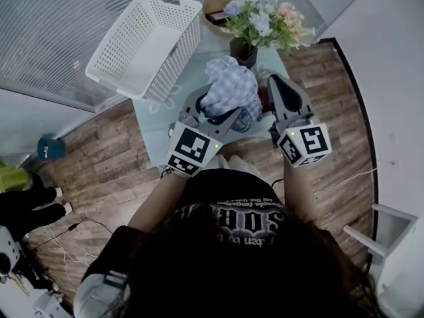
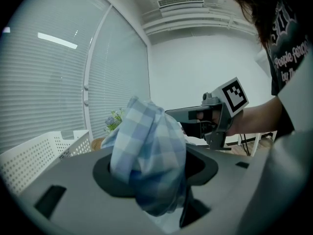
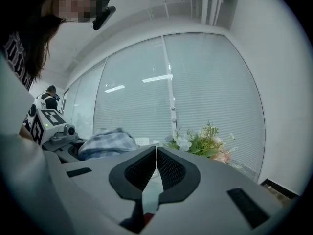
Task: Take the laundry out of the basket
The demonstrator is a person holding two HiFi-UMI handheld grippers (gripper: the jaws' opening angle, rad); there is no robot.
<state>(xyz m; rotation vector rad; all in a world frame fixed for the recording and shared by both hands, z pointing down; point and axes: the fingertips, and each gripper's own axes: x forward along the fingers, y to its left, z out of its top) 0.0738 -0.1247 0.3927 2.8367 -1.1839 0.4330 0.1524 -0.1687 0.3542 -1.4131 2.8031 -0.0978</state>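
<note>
A checked cloth [image 2: 146,146] is being pinched by the left tongs [image 2: 155,173]. Its bulk is bunching up over the pads and a fold is hanging below them, so the grip is judged to be on a gathered middle rather than an edge. The right tongs [image 3: 156,168] are being held pressed together with nothing between them, near the cloth, probably being readied to help and not yet being used. In the head view the cloth is being carried above the pale surface [image 1: 156,131], between the two tools and well clear of the white basket [image 1: 173,45]. The basket is lying aslant at the surface's far left, with no laundry seen inside. Flowers [image 1: 262,18] are standing just behind the cloth, so a path on the near side is judged safer for setting it down. For this piece the removal is looking done; the setting down is not.
</note>
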